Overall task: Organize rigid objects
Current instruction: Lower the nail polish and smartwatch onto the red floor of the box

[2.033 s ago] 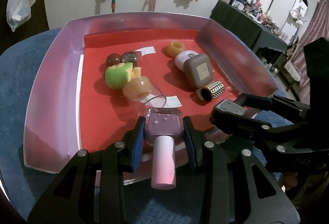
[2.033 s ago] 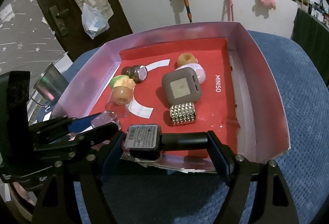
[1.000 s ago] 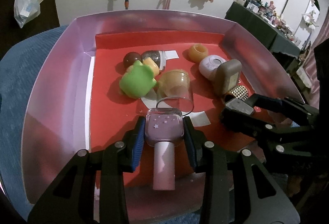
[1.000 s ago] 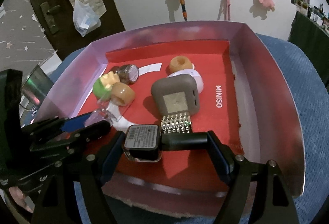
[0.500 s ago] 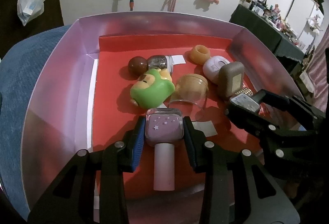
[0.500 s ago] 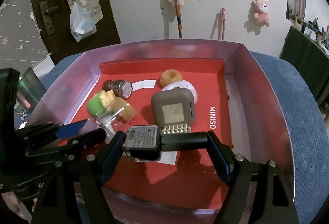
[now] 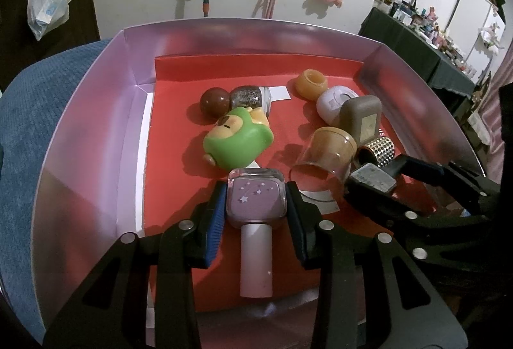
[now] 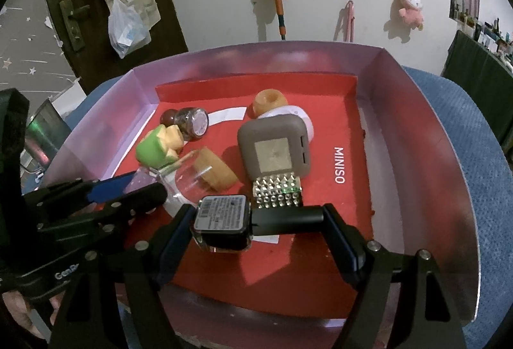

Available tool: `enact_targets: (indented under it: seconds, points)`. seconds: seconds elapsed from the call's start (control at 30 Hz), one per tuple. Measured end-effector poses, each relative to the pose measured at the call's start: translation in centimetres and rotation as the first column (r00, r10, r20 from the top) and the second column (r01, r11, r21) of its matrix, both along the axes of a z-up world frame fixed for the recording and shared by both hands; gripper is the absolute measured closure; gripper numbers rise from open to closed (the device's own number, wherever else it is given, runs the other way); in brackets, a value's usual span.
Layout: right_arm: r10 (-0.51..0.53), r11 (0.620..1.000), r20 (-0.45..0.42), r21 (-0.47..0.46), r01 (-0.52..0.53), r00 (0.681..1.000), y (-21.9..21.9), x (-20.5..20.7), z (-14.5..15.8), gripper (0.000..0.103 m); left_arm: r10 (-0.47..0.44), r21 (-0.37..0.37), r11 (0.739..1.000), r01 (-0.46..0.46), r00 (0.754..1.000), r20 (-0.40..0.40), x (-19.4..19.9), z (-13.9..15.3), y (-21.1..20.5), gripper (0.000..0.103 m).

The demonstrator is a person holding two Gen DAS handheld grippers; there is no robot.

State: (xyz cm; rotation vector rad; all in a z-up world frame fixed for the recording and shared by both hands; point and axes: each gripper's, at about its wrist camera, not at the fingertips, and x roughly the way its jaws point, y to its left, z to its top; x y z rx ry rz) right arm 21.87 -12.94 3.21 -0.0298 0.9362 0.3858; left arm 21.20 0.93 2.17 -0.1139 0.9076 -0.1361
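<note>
Purple bottle (image 7: 256,200) clamped between left jaws; black bottle (image 8: 224,222) between right jaws.

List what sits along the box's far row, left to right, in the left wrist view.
Brown ball → glitter jar → orange ring → white pod.

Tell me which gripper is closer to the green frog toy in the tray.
Left. The left gripper, clamped on a purple bottle, sits just in front of the green frog toy. The right gripper, holding a black bottle, is farther off.
</note>
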Motion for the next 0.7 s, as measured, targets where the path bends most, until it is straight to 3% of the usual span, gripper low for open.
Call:
enact_targets:
  seconds: [0.7]
  points:
    - [0.009, 0.997, 0.01, -0.072, -0.008, 1.0, 0.89, -0.53, -0.64, 0.022, 0.009, 0.039, 0.999, -0.009, 1.0, 0.013, -0.12, -0.19, -0.34, 0.069]
